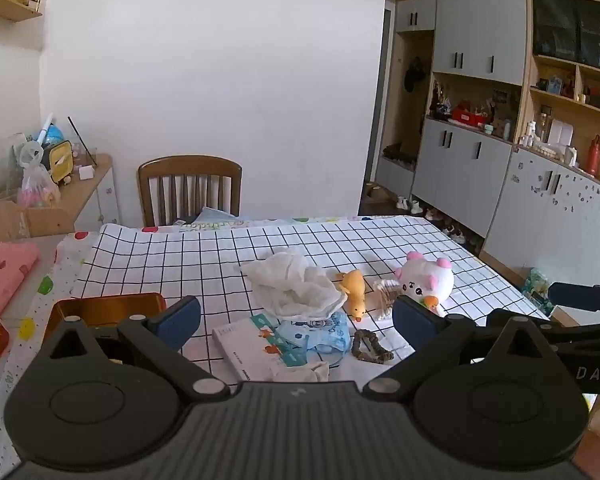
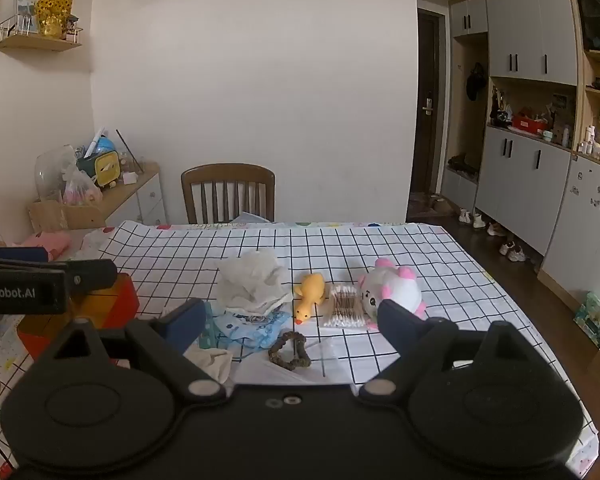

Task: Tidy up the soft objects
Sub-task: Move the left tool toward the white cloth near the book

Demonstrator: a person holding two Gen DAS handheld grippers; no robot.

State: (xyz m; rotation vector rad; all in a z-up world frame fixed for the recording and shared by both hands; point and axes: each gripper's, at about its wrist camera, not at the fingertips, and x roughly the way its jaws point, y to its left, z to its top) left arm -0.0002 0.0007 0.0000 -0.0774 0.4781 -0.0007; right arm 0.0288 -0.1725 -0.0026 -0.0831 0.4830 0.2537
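On the checked tablecloth [image 1: 220, 256] lie a crumpled white cloth [image 1: 296, 288] [image 2: 252, 280], a yellow plush duck [image 1: 354, 294] [image 2: 309, 296], a white and pink plush toy [image 1: 424, 280] [image 2: 392, 290], a blue printed soft pack [image 1: 320, 330] [image 2: 256, 326], a brown scrunchie [image 1: 370, 346] [image 2: 290, 350] and a beige cloth [image 2: 210, 360]. My left gripper [image 1: 296, 326] is open and empty, above the near table edge. My right gripper [image 2: 290, 326] is open and empty, just in front of the scrunchie.
A bundle of cotton swabs [image 2: 344, 304] lies between duck and plush. A white box [image 1: 248, 340] sits under the blue pack. An orange-red tin [image 1: 108, 308] [image 2: 80, 312] stands at the left. A wooden chair [image 1: 190, 188] is behind the table; cabinets [image 1: 500, 184] on the right.
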